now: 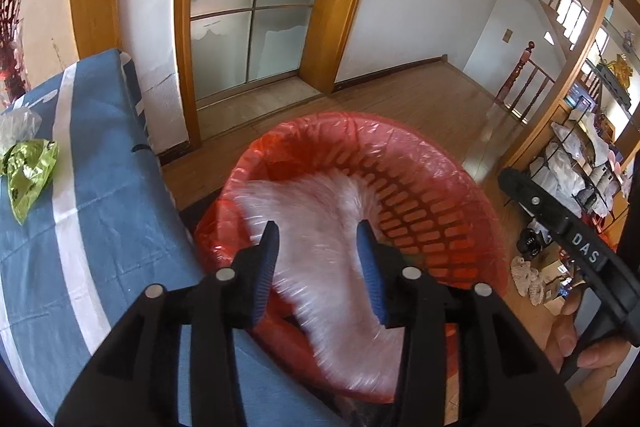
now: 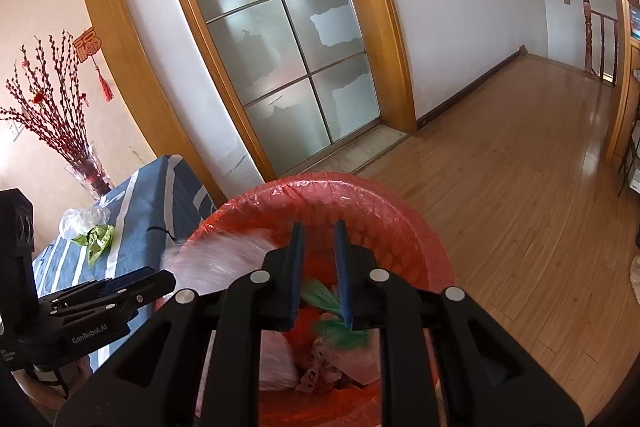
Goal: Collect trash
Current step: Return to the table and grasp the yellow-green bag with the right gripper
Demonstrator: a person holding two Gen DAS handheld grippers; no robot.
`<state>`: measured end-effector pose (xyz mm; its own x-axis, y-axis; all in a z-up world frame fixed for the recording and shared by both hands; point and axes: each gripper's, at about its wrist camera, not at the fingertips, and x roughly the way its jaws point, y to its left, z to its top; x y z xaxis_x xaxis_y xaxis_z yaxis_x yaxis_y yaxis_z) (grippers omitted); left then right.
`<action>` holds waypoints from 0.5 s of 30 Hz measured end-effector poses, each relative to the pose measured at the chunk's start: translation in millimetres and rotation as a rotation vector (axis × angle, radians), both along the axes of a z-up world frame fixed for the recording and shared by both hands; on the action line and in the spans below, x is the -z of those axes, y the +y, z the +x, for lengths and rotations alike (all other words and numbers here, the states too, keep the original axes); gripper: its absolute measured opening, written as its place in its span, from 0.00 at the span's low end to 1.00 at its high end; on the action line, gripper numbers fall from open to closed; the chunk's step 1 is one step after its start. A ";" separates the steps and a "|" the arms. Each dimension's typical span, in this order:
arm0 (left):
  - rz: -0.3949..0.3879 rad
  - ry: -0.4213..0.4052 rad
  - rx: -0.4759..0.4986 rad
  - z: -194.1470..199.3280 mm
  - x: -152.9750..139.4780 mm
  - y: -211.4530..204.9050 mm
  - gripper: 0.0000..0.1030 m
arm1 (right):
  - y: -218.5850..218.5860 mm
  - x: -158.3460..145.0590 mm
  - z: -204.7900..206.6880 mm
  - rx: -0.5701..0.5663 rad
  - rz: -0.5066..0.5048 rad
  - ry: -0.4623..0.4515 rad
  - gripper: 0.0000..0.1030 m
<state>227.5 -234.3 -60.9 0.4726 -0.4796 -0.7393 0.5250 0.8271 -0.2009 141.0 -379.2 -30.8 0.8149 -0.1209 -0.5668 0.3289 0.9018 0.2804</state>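
The left gripper (image 1: 320, 239), jaws apart, hangs over the red bag-lined plastic basket (image 1: 432, 163) as a blurred clear plastic wrapper (image 1: 320, 227) drops between them; the right gripper (image 2: 319, 239) stands narrowly parted, empty.

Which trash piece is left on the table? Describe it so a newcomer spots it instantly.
Start at the table with the blue-and-white striped cloth, left of the red bin. Near its far end lies a crumpled shiny green wrapper. It touches a clear plastic bag; only the wrapper is bright green and foil-like.
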 end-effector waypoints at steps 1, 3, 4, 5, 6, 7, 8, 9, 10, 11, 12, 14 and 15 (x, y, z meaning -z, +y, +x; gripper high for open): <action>0.001 0.000 -0.006 0.0 0.2 2.2 0.41 | -0.3 -0.2 -0.9 0.002 -0.002 0.001 0.16; 0.000 0.000 -0.022 0.6 0.5 9.5 0.41 | 0.3 -1.1 -2.1 0.006 -0.012 0.003 0.16; 0.001 -0.003 -0.030 0.4 0.0 13.7 0.42 | 2.2 -2.1 -2.1 0.003 -0.021 0.004 0.17; 0.002 -0.012 -0.040 -0.5 -1.2 18.7 0.42 | 3.5 -2.6 -2.5 0.001 -0.029 0.005 0.24; 0.009 -0.027 -0.051 -2.7 -2.9 23.5 0.44 | 6.5 -4.3 -2.6 0.000 -0.043 0.002 0.29; 0.017 -0.046 -0.063 -5.6 -5.3 29.3 0.46 | 10.7 -6.8 -1.9 -0.004 -0.059 -0.002 0.35; 0.026 -0.062 -0.073 -6.7 -7.6 35.8 0.46 | 17.2 -10.1 -1.1 -0.015 -0.080 -0.007 0.37; 0.034 -0.080 -0.084 -8.0 -11.2 44.9 0.46 | 23.5 -12.4 1.4 -0.029 -0.093 -0.008 0.37; 0.036 -0.093 -0.093 -8.8 -14.6 52.8 0.46 | 32.5 -15.5 5.2 -0.054 -0.103 -0.009 0.37; 0.038 -0.105 -0.109 -9.6 -18.3 63.0 0.46 | 39.4 -17.1 8.6 -0.074 -0.104 -0.009 0.37; 0.036 -0.118 -0.133 -10.0 -23.0 77.1 0.48 | 48.1 -19.0 13.4 -0.100 -0.106 -0.010 0.37; 0.037 -0.138 -0.179 -9.3 -29.0 101.8 0.50 | 66.5 -21.0 24.3 -0.155 -0.102 -0.009 0.37; 0.040 -0.150 -0.211 -8.5 -32.2 118.6 0.51 | 79.1 -21.9 32.1 -0.191 -0.098 -0.006 0.37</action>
